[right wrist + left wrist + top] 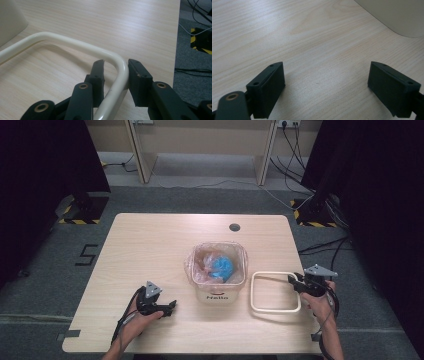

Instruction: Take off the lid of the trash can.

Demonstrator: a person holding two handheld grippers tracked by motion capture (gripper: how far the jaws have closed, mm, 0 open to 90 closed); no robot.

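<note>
The pale wood worktop (150,245) carries a small cream bin (218,291) at its middle, lined with a clear bag (200,265) that holds something blue (222,267). Just right of the bin lies its cream frame ring (275,292), flat on the wood. The right gripper (116,75) has its jaws around the ring's corner, grasping it or nearly so. The left gripper (327,85) rests released near the bin. Judging by this, the ring is yet to be fitted onto the bin.

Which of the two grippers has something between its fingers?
The right gripper: its fingers sit either side of the cream ring frame's corner. The left gripper is open over bare table.
</note>
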